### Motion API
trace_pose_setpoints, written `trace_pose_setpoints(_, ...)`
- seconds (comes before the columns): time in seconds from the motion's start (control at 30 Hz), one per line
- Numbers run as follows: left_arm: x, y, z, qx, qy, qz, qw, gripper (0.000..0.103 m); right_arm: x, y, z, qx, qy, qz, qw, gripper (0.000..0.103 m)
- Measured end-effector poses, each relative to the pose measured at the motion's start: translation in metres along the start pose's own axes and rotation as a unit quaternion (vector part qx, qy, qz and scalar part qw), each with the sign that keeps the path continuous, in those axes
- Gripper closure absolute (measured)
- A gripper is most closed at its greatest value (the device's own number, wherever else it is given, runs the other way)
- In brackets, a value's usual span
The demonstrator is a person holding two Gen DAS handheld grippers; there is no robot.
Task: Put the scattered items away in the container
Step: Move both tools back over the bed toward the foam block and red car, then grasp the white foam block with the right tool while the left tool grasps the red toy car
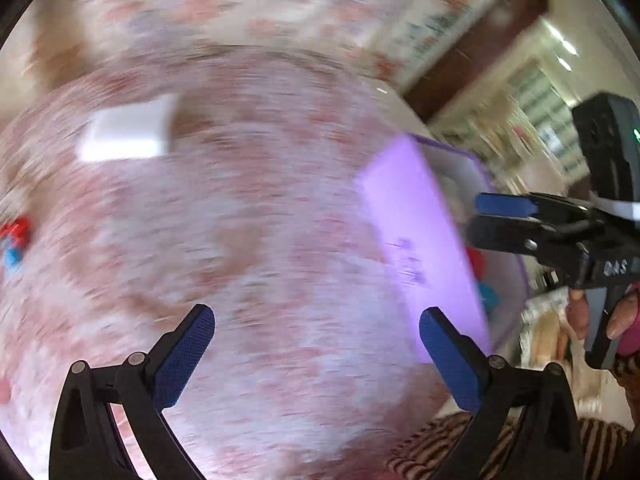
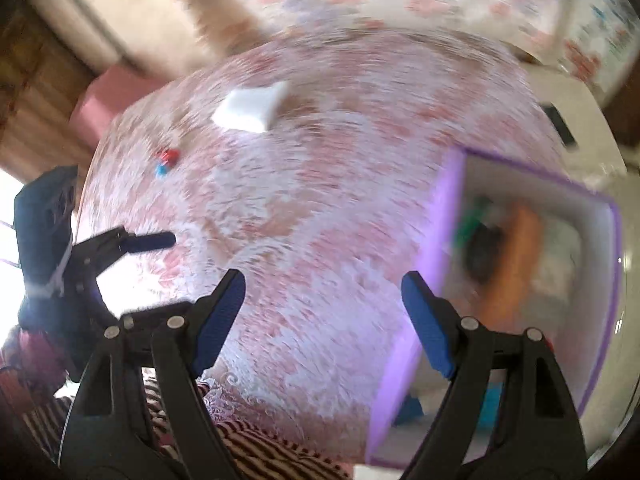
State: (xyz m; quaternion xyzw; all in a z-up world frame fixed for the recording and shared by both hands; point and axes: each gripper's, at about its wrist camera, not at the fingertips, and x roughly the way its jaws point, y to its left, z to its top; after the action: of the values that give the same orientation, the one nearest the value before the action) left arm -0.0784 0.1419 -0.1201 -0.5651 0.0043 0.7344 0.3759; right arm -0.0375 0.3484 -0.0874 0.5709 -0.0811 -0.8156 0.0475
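Observation:
Both views are motion-blurred. A purple box stands at the right of a round table with a pink floral cloth; it also shows in the left wrist view. Inside it lie an orange item, a dark item and a green one. A white block lies at the table's far side, also in the left wrist view. A small red and blue toy lies at the left, also in the left wrist view. My left gripper is open and empty above the cloth. My right gripper is open and empty beside the box.
A pink stool stands beyond the table's left edge. A white surface with a dark phone-like object lies behind the box. A striped cloth hangs at the near edge. In the left wrist view the right gripper hovers over the box.

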Motion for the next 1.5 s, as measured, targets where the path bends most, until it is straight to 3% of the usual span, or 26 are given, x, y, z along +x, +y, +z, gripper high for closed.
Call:
trace_pose_setpoints(0.17,-0.023,0.091,-0.012,-0.102,-0.033,0.062,0.9923,0.000,0.045,0.047,0.047,-0.099,0.020,0.018,0.995,0.021)
trace_pose_setpoints(0.27,-0.030,0.136,-0.016,-0.137,-0.042,0.094,0.9852,0.000,0.071,0.076,0.076,-0.159,0.032,0.029,0.986,0.020)
trace_pose_setpoints(0.53,-0.033,0.228,0.001,-0.155,-0.067,0.178,0.9694,0.000,0.135,0.112,0.151,-0.253,0.047,0.043,0.965,0.020)
trace_pose_setpoints(0.73,-0.017,0.255,0.018,-0.141,-0.072,0.191,0.9688,0.000,0.189,0.128,0.201,-0.312,0.077,0.054,0.946,0.019)
trace_pose_setpoints(1.0,0.002,0.269,0.037,-0.122,-0.078,0.196,0.9699,0.000,0.243,0.142,0.236,-0.364,0.117,0.083,0.920,0.019)
trace_pose_setpoints(1.27,0.003,0.279,0.043,-0.125,-0.092,0.198,0.9678,0.000,0.277,0.146,0.255,-0.382,0.159,0.119,0.903,0.016)
trace_pose_setpoints(1.37,0.000,0.281,0.044,-0.128,-0.101,0.198,0.9665,0.000,0.284,0.148,0.258,-0.391,0.172,0.131,0.895,0.009)
trace_pose_setpoints(1.5,-0.001,0.282,0.042,-0.130,-0.104,0.198,0.9659,0.000,0.290,0.152,0.259,-0.413,0.172,0.113,0.887,0.008)
